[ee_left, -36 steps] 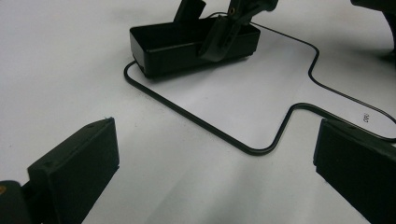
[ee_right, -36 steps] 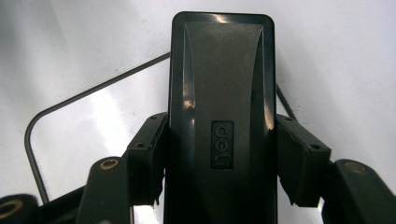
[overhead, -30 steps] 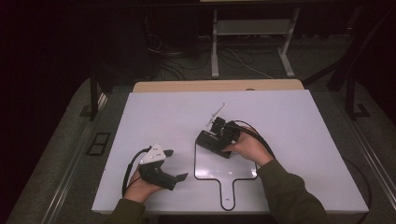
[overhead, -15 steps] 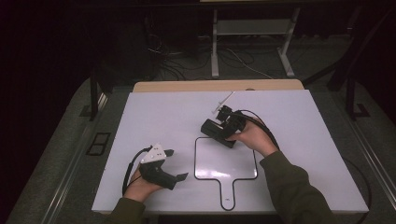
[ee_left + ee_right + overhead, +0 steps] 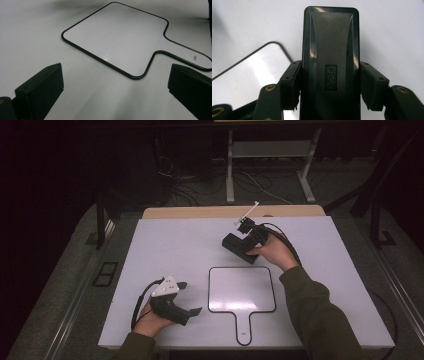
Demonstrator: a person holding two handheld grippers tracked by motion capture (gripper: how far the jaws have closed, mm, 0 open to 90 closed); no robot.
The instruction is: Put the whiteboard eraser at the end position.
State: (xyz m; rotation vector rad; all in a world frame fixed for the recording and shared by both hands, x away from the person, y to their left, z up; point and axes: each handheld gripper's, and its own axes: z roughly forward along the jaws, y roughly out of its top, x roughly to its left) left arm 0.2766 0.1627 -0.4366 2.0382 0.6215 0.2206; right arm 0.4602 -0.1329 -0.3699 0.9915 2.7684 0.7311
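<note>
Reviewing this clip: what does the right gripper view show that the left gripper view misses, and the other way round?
Right gripper view: the right gripper shut on a black eraser, with a "deli" mark embossed on the eraser's top.

Left gripper view: the left gripper with its jaws wide apart and nothing between them, plus the small whiteboard's handle with small print on it.

Both: the white table and the black-edged whiteboard lying flat on it; the right gripper view catches just one rounded corner.

Right gripper clamps a black eraser above the white table, just beyond the paddle-shaped whiteboard; left gripper rests open near the front edge.
</note>
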